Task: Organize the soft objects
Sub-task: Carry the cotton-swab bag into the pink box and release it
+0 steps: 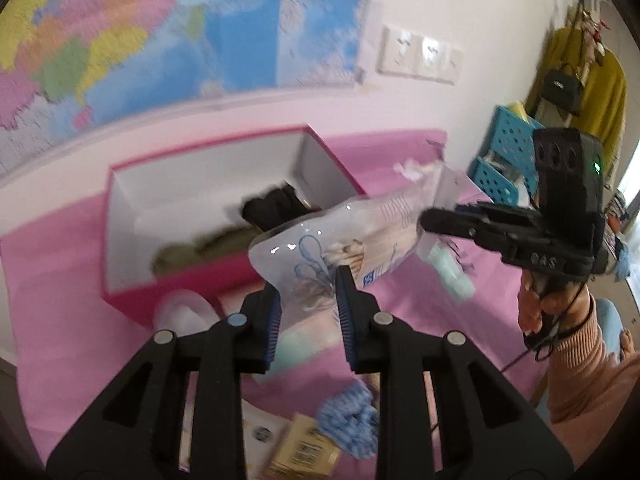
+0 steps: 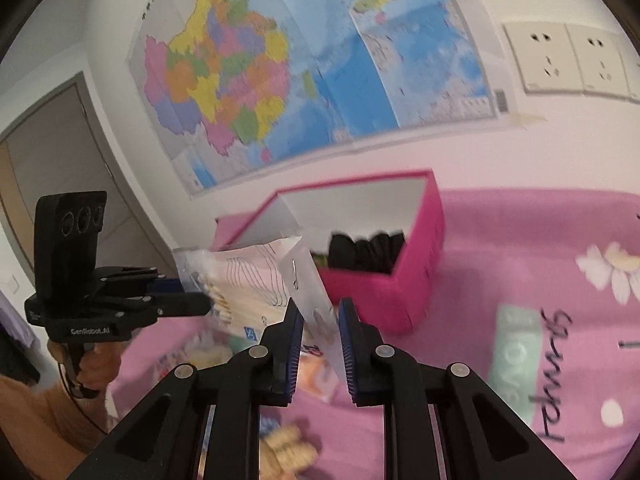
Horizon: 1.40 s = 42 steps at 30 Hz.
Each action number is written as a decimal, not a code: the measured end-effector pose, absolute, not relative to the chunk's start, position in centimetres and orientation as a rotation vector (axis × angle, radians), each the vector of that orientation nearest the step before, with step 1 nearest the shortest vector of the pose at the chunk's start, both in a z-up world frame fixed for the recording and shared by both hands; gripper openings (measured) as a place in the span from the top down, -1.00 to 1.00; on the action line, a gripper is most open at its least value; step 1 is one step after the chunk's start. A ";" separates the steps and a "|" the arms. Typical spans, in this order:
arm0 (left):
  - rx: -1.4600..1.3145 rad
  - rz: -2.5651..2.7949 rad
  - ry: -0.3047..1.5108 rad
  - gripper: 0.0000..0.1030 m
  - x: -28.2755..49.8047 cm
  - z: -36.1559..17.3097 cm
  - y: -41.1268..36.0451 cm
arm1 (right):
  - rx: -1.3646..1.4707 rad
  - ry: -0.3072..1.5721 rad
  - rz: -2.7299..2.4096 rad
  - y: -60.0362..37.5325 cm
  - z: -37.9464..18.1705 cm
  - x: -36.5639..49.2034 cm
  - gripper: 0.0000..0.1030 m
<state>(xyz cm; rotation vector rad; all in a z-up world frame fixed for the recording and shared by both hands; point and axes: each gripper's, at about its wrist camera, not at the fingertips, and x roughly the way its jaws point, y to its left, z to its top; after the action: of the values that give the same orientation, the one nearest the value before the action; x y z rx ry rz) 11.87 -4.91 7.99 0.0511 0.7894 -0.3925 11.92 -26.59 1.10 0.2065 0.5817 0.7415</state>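
Pink sheet [image 2: 520, 240] covers the bed. Open pink box [image 1: 168, 288] sits on it, dark clothes inside. Clear plastic bag [image 1: 328, 240] hangs above the sheet, in front of the box. Left gripper [image 1: 308, 300] pinches one end, right gripper [image 2: 320, 320] the other, both nearly closed.

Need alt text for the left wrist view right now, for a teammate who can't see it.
Both grippers, left gripper and right gripper, hold a clear plastic packet above a pink bedspread, in front of an open pink box containing dark clothes. A map hangs behind.
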 end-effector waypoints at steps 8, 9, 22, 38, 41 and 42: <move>0.035 -0.289 0.809 0.40 17.5 8.7 -1.3 | 0.228 0.573 0.774 -22.8 3.1 17.0 0.65; 0.031 -0.275 0.815 0.39 18.3 8.5 -0.8 | 0.232 0.576 0.774 -22.3 3.2 17.8 0.65; -0.050 -0.150 0.923 0.30 25.2 4.5 3.6 | 0.283 0.721 0.735 -16.2 1.1 26.1 0.58; -0.083 -0.102 0.873 0.17 23.0 4.3 3.7 | 0.213 0.718 0.661 -16.5 0.9 25.7 0.02; -0.080 -0.133 0.828 0.15 20.4 5.3 3.6 | 0.239 0.707 0.699 -17.4 1.5 24.3 0.01; -0.080 -0.155 0.807 0.12 19.2 5.9 3.4 | 0.246 0.701 0.719 -17.8 1.7 23.7 0.01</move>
<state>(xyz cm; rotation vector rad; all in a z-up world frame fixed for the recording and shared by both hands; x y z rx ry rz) 19.19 3.36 5.86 -0.0798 0.8072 -0.1547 23.71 -17.84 1.71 0.2465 0.7011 0.7186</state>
